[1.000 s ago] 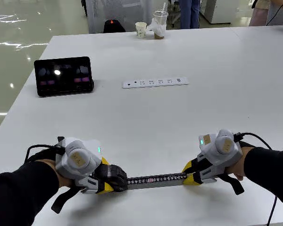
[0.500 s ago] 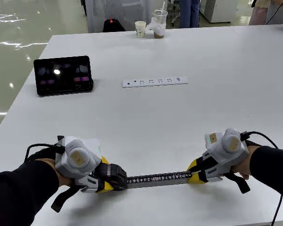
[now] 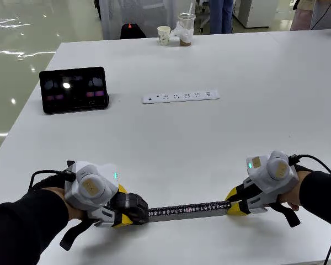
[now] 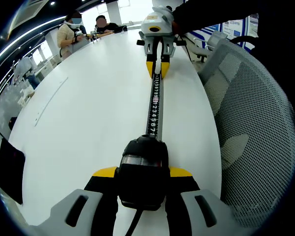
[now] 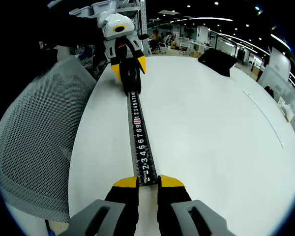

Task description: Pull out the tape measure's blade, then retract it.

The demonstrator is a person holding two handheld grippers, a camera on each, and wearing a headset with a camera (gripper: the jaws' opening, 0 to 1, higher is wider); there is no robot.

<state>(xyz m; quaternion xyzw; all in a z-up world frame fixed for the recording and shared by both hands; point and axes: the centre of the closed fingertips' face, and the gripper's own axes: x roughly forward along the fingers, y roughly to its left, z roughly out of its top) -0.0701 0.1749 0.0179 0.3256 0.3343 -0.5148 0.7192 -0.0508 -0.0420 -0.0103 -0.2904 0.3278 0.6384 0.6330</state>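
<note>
The black tape measure case [image 3: 133, 207] rests on the white table [image 3: 209, 143] near its front edge, with my left gripper [image 3: 123, 208] shut on it. Its dark numbered blade [image 3: 188, 210] runs right along the table to my right gripper [image 3: 234, 201], which is shut on the blade's end. In the left gripper view the case [image 4: 142, 169] sits between the yellow-tipped jaws and the blade [image 4: 155, 103] stretches away to the other gripper [image 4: 157, 66]. In the right gripper view the blade [image 5: 139, 142] leads from my jaws to the case [image 5: 130, 76].
A black tablet [image 3: 73, 88] stands at the left, a white power strip [image 3: 180, 96] lies mid-table, and cups [image 3: 179, 30] stand at the far edge. A grey mesh chair [image 4: 255, 123] is beside the table's front edge. People sit at the far end [image 4: 83, 29].
My right gripper has moved to the right with the blade's end, so more blade is drawn out of the case. The left gripper and case have stayed put.
</note>
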